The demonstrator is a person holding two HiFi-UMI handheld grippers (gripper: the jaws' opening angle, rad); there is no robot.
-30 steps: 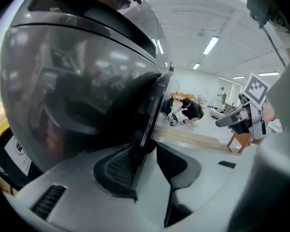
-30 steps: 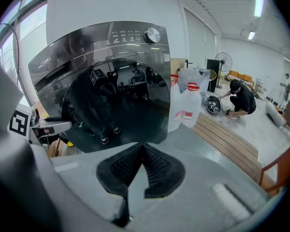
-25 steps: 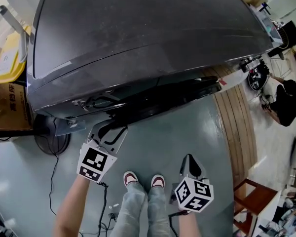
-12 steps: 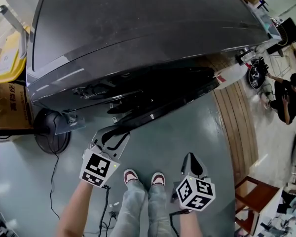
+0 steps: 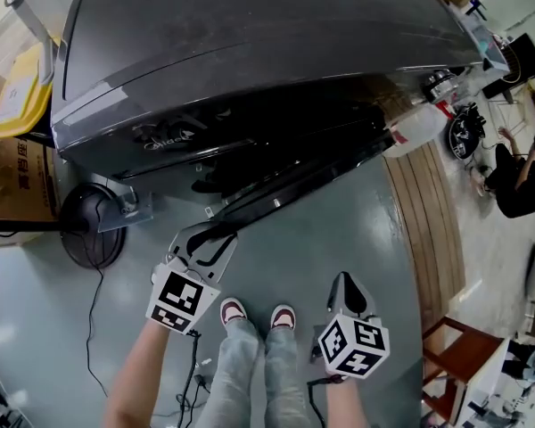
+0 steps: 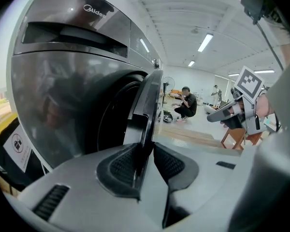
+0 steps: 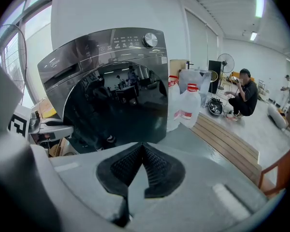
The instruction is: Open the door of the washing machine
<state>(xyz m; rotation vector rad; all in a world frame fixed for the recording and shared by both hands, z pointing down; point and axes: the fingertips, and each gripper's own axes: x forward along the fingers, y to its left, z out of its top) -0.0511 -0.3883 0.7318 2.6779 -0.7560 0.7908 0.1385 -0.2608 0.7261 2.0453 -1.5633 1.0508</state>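
1. The room is an open workshop hall with a grey floor (image 5: 339, 239). A wooden platform (image 5: 423, 212) lies to the right of the washing machine, and a fan base (image 5: 89, 226) stands at its left front corner.
2. The washing machine (image 5: 250, 43) is a dark grey front loader. Its door (image 6: 146, 105) stands ajar, swung part way out from the machine's front and hinged on the machine's right.
3. The left tongs (image 5: 205, 239), just in front of the machine, are clenched on the door's free edge. Their jaws have just been closing, and the thin rim sits between the pads.
4. The right tongs (image 7: 142, 149) hang further out from the machine, well clear of the door, pads pressed together on nothing.
5. The hold is on a narrow, smooth rim, so a straight pull that ignores the door's arc could let the rim slide out of the pads.
6. White jugs (image 7: 186, 105) stand against the machine's right side. A wide, fast swing could probably knock the door into them.
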